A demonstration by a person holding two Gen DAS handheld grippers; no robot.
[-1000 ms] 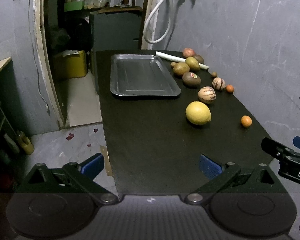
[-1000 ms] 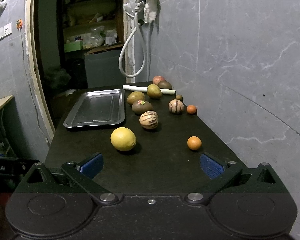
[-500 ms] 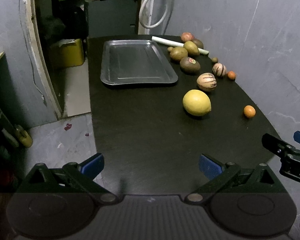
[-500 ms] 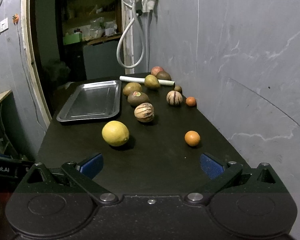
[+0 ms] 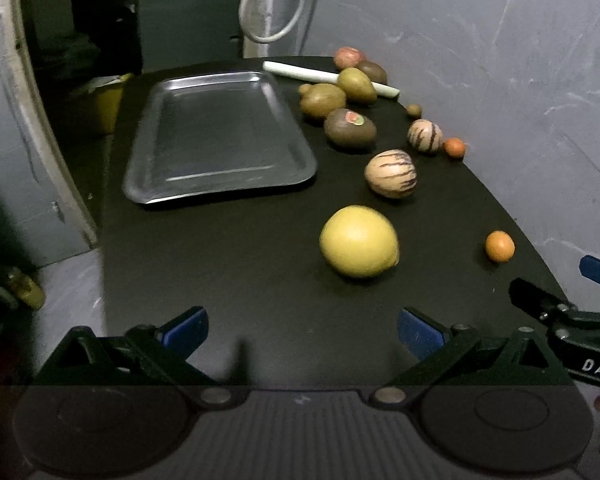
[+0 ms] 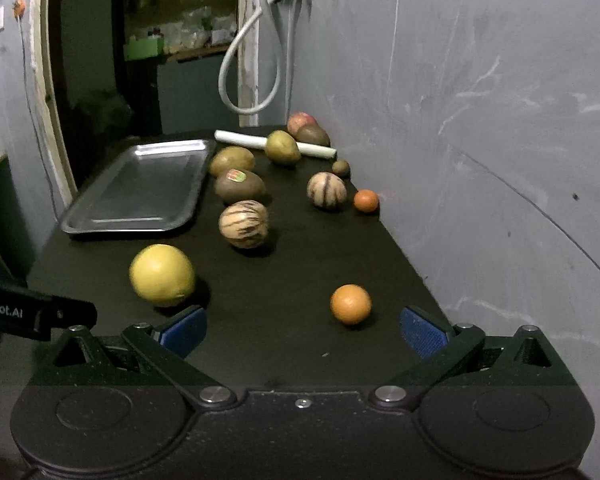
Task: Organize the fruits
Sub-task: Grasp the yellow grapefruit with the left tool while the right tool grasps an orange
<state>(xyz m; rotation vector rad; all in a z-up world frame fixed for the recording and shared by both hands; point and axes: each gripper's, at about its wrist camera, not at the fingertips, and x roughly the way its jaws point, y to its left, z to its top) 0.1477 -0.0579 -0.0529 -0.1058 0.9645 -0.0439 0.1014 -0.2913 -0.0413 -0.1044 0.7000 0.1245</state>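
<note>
An empty metal tray (image 5: 220, 136) (image 6: 140, 192) lies at the back left of a black table (image 5: 240, 280). To its right sit several fruits: a big yellow citrus (image 5: 359, 241) (image 6: 162, 275), two striped melons (image 5: 391, 174) (image 6: 244, 224), brown kiwis (image 5: 350, 129) (image 6: 239, 186), a small orange (image 5: 499, 246) (image 6: 351, 304) and a second one (image 5: 454, 147) (image 6: 366, 201). My left gripper (image 5: 302, 330) is open just short of the yellow citrus. Open too, my right gripper (image 6: 303, 330) hovers over the near table end, the small orange just ahead between its fingers.
A white rod (image 5: 328, 77) (image 6: 274, 143) lies among the far fruits. A grey wall (image 6: 480, 120) runs along the table's right side. A doorway and a yellow bin (image 5: 108, 100) lie left of the table, with floor below its left edge. A hose loop (image 6: 248, 76) hangs at the back.
Both grippers have moved forward over the table toward the fruits, which now look larger and nearer. Both stay open. No fruit has moved.
</note>
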